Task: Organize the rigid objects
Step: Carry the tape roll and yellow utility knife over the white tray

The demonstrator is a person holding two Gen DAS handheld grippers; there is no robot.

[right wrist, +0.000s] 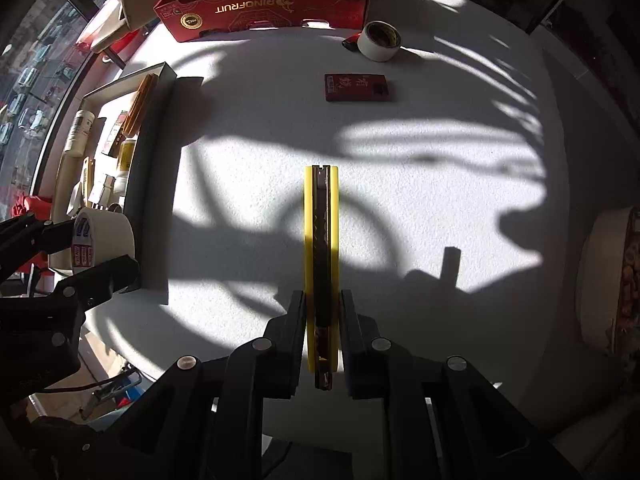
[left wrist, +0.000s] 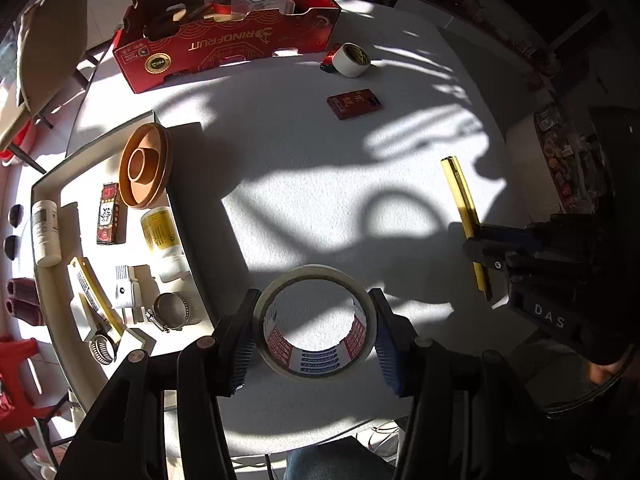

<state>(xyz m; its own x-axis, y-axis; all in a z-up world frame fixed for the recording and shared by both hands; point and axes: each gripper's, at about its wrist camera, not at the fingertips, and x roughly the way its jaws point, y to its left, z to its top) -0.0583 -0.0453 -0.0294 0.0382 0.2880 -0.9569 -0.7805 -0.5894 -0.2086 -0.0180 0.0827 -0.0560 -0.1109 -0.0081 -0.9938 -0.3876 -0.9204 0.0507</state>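
White table (left wrist: 312,168) carried a white tray (left wrist: 48,184) on its left side, already holding bottles, a brown bowl, clamps and a small red box; a red carton (left wrist: 224,44) sat at the far edge. Left gripper (left wrist: 316,334) held a tape roll (left wrist: 316,320) across its outer wall, jaws about half wide, lifted clear of the table, tray just to its left. Right gripper (right wrist: 323,320) was clamped narrow on a yellow utility knife (right wrist: 321,240), long axis pointing straight ahead along the fingers. Loose items: second tape roll (left wrist: 352,60), flat red box (left wrist: 354,103), well ahead. Left hand was nearer the tray, likely dropping first.
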